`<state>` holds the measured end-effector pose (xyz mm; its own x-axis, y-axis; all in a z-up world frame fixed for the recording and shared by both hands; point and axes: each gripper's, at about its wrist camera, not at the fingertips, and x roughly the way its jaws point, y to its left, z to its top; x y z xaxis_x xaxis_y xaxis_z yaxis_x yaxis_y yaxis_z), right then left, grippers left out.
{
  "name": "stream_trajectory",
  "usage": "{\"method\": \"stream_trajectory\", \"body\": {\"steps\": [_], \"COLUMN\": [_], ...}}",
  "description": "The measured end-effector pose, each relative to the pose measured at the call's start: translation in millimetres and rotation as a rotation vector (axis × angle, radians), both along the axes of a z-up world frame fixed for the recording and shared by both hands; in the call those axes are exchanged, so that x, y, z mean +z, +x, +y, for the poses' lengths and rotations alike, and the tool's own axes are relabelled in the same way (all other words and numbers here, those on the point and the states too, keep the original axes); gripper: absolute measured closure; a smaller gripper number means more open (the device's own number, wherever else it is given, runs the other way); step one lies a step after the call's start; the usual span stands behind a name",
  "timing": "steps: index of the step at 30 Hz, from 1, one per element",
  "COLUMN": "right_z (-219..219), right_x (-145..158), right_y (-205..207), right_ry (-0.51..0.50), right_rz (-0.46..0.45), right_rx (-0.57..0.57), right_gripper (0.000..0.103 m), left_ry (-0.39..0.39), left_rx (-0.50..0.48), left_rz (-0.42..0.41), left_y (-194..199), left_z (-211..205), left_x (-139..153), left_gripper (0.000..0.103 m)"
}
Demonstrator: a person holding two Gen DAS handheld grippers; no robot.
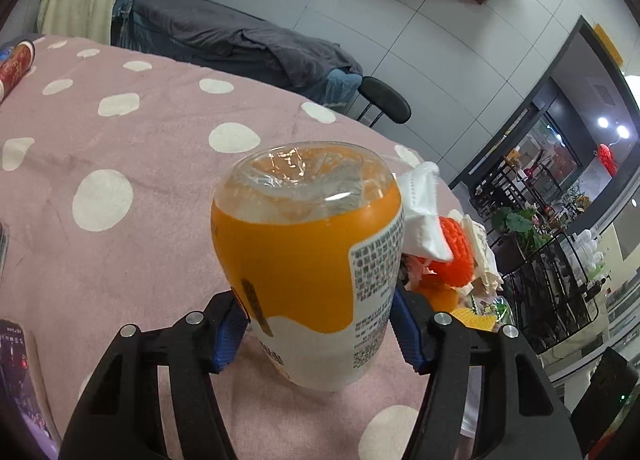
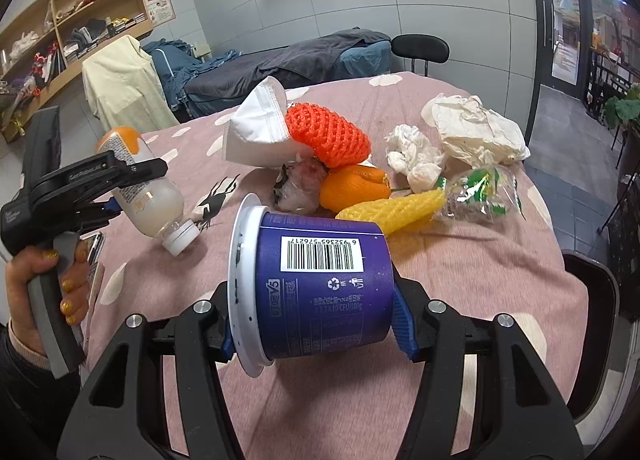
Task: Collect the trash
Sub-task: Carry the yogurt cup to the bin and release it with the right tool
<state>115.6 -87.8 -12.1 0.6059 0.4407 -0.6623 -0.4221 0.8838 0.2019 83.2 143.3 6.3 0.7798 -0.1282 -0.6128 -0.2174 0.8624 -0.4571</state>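
Observation:
My left gripper (image 1: 316, 320) is shut on an orange-and-white plastic bottle (image 1: 304, 252), its blue pads pressing both sides. In the right wrist view the same gripper (image 2: 128, 188) holds the bottle (image 2: 160, 200) tilted, white cap down, just above the pink dotted tablecloth (image 2: 480, 280). My right gripper (image 2: 316, 324) is shut on a purple yogurt cup (image 2: 320, 292) held sideways, white rim to the left. Beyond it lies a trash pile: a white mask (image 2: 260, 132), an orange foam net (image 2: 328, 132), a yellow foam net (image 2: 400, 208), crumpled tissue (image 2: 416, 156) and a clear wrapper (image 2: 480, 192).
A person's hand (image 2: 40, 292) grips the left gripper's handle. A white crumpled bag (image 2: 476, 128) lies at the far right of the table. A black chair (image 2: 420, 46) stands behind the table, another (image 2: 592, 320) at its right edge. A red can (image 1: 16, 68) lies far left.

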Motion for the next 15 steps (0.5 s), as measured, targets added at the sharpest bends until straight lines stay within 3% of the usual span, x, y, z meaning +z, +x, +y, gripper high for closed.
{"method": "stream_trajectory", "body": {"steps": [7,15], "right_z": [-19,-80], "right_x": [-3,15], "right_y": [-19,-37], "right_ry": [0.006,0.056], "right_rz": [-0.006,-0.082], "right_rx": [-0.015,-0.170], "right_gripper": [0.045,0.045], "left_ry": [0.000,0.016], "left_rx": [-0.033,-0.140], "left_rz": [-0.067,-0.156], "left_y": [-7,-6], "left_z": [-21,-64], "left_x": [10,32], "left_gripper": [0.042,0.042]}}
